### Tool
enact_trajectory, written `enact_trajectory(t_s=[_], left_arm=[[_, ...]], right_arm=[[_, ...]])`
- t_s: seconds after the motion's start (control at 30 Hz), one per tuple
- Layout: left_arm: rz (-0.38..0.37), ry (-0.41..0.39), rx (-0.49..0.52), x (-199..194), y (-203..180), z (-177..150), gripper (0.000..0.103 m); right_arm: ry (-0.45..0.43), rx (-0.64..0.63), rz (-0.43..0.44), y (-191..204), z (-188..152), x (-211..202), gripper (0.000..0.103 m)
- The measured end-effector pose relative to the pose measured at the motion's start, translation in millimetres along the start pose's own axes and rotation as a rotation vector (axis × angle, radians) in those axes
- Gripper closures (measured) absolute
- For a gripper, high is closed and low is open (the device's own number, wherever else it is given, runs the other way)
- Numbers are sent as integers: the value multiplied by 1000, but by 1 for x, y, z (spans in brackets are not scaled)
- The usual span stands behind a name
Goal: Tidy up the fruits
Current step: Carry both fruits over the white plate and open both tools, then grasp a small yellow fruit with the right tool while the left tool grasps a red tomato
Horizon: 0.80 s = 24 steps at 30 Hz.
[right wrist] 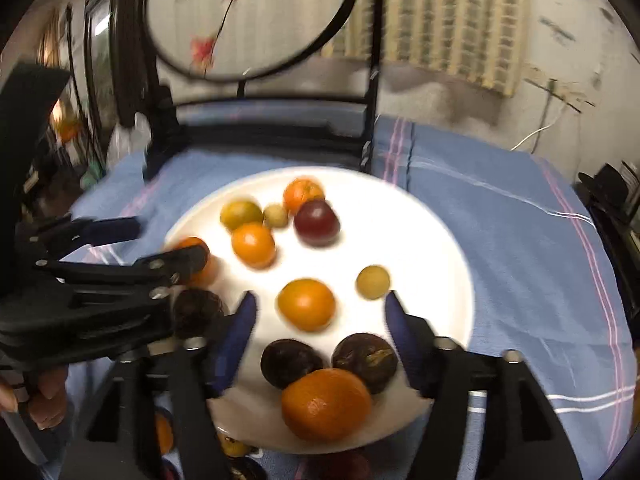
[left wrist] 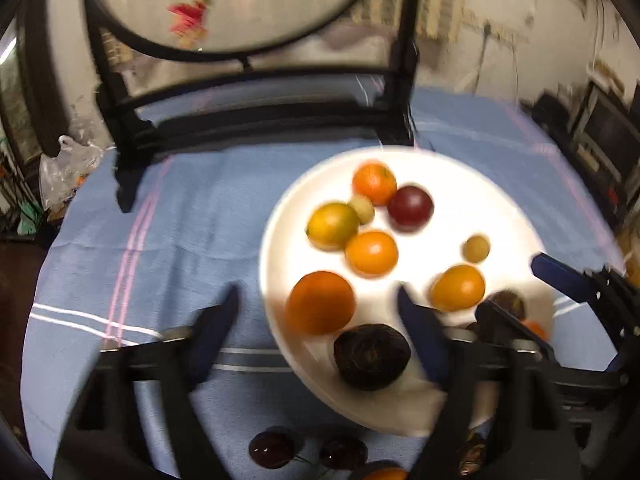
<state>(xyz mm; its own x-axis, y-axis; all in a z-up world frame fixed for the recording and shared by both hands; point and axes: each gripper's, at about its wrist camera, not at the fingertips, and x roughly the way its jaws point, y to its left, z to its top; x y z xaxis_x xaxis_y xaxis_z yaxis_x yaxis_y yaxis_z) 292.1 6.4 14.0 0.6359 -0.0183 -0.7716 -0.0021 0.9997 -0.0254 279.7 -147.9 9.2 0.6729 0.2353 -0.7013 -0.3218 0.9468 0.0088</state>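
**Both grippers spread wide over a plate of fruit**

A white plate sits on a blue striped cloth, in front of a black stand that holds a round painted screen. Both views are blurred.

The plate carries a mix of fruit. At its far side a small orange, a dark red plum, a yellow-green citrus and a small pale round fruit lie close together, with another orange just in front of them. A second small pale fruit lies alone toward the right. At the near rim a big orange touches two dark wrinkled fruits.

The right gripper hangs above the near half of the plate, its blue-padded fingers wide apart and holding nothing; a mid-plate orange lies between them, untouched.

The left gripper hangs over the plate's left edge, its fingers also wide apart and empty. A large orange and a dark wrinkled fruit lie between them on the plate.

Two glossy dark fruits lie on the cloth just off the plate's near edge.
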Motion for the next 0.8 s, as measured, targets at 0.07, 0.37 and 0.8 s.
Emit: enact_trajectory(t_s=[0.07,0.37,0.8], left_arm=[[-18,-53,-24,-21,5,-2,18],[-12,-107,95,-80,-13,-40,10],[-59,-23,52,-97,-19,-128,10]], right_arm=[[-25,48,31,-10,-4,-15,30],[-6,106,37,-25,-41,-60,29],[60,84,8,-21,-120,-107,29]])
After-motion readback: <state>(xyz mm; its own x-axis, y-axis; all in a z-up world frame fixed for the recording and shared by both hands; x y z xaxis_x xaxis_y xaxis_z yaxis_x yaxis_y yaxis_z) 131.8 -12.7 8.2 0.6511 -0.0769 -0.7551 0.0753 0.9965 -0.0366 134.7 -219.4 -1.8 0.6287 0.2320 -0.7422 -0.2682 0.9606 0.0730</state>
